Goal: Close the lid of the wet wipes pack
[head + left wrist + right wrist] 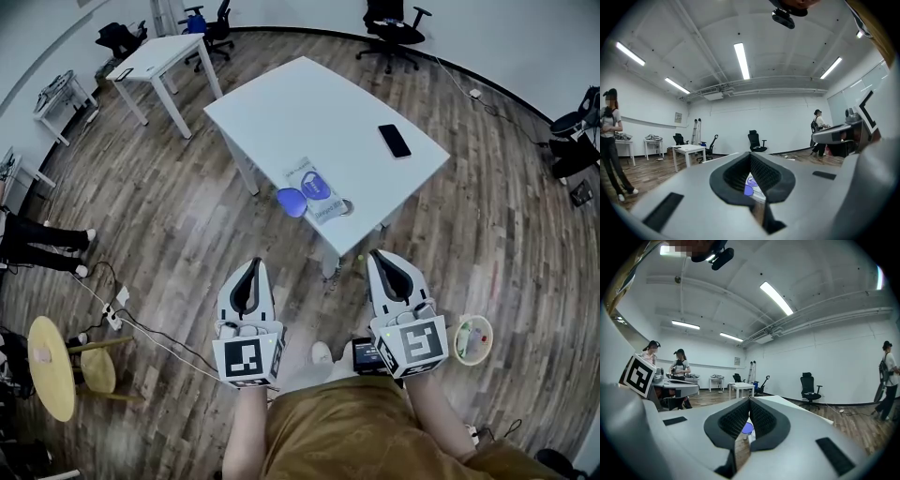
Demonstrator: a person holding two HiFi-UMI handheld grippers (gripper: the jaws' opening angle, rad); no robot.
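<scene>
The wet wipes pack (319,190) lies flat near the front edge of the white table (309,108). Its round blue lid (292,202) is flipped open to the left and hangs over the table edge. My left gripper (251,269) and right gripper (380,256) are held close to my body, above the floor and short of the table, both shut on nothing. A sliver of the pack (752,185) shows under the tips of the left gripper (751,154). The blue lid (747,428) peeks out below the tips of the right gripper (749,399).
A black phone (395,141) lies on the table's right side. A second white table (159,56) and office chairs (389,28) stand farther back. A yellow stool (52,366) and floor cables (122,314) are at my left. People stand around the room (610,140).
</scene>
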